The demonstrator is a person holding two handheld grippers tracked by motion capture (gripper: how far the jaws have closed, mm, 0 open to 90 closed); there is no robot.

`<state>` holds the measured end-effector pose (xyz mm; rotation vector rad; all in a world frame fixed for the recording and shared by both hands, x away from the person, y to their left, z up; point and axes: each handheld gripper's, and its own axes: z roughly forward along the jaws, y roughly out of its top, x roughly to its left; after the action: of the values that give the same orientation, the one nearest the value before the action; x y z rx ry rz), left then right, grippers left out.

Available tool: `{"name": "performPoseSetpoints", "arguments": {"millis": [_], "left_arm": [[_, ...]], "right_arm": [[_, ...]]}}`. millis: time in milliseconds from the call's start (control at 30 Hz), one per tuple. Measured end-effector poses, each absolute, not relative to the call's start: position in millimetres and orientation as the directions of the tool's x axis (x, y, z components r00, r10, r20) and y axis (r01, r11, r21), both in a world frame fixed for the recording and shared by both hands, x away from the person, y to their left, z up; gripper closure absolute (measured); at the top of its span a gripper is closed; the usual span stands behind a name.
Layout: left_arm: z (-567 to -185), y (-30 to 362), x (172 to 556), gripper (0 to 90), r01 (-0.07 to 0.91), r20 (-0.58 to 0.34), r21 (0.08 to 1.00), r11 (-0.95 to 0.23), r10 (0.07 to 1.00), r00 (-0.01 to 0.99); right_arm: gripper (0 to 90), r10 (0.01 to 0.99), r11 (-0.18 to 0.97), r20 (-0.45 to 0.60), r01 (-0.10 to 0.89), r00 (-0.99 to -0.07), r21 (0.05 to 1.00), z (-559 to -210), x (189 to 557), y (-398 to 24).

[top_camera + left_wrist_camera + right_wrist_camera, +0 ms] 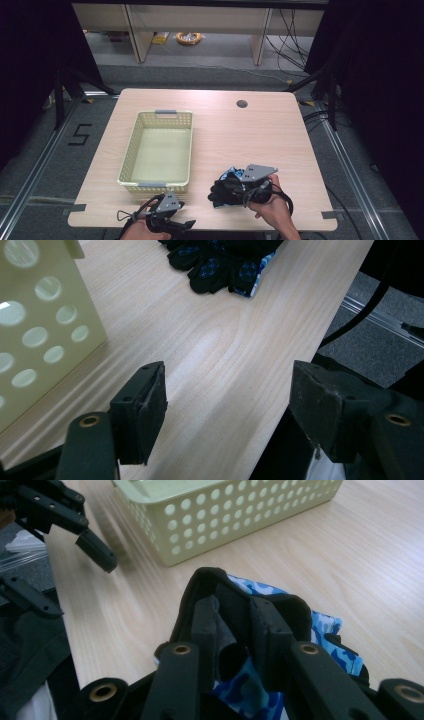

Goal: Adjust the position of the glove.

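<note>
Basket (156, 150): pale yellow, perforated, on the table's left half.
Table (240, 135): light wood, round hole (242, 104) at far edge.

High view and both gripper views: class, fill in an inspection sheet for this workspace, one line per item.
Surface: pale wooden table, round hole near far edge.
Job's things: black-and-blue camouflage glove near front edge; yellow perforated basket left of it, nothing inside.
Clutter: nothing seen.
Grippers: right tongs shut on the glove's black cuff; left tongs open over bare wood.
Cables: one trails from each gripper; more on the floor at right.
Surroundings: grey floor, a 5 marked at left, dark curtains.
</note>
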<state>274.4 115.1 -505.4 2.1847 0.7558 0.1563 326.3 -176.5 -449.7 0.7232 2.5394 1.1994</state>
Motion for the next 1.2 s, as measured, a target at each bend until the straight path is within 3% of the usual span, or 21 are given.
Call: {"name": "performPoseSetpoints", "arguments": {"millis": [533,833,1033,1100,1167,1200], "left_arm": [[-502.1,110.3,278.0,30.6,0.438,-0.106,0.728,-0.526,0.545,0.832],[-502.3,98.5,280.1,30.7,0.455,-0.134,0.735,-0.502,0.550,0.824],[-498.2,79.3,285.2,30.9,0.423,-0.115,0.741,-0.521,0.523,0.845],[-497.1,67.9,288.7,31.4,0.427,-0.127,0.755,-0.498,0.528,0.840],[-495.6,67.0,293.7,31.6,0.386,-0.080,0.744,-0.545,0.501,0.862],[-496.4,63.4,293.7,31.9,0.412,-0.107,0.743,-0.528,0.514,0.851]], "right_arm": [[74.1,0.487,0.594,-0.026,0.309,-0.873,0.743,-461.6,315.5,-176.2],[72.9,0.443,0.633,0.030,0.337,-0.896,0.698,-480.6,311.8,-171.4],[67.5,0.450,0.621,0.081,0.377,-0.890,0.688,-486.3,310.5,-170.6],[58.4,0.495,0.567,0.105,0.413,-0.862,0.712,-480.9,307.9,-174.6],[57.3,0.500,0.555,0.114,0.419,-0.858,0.719,-479.0,307.2,-176.4],[56.6,0.521,0.529,0.112,0.423,-0.846,0.736,-475.3,305.1,-180.1]]}}
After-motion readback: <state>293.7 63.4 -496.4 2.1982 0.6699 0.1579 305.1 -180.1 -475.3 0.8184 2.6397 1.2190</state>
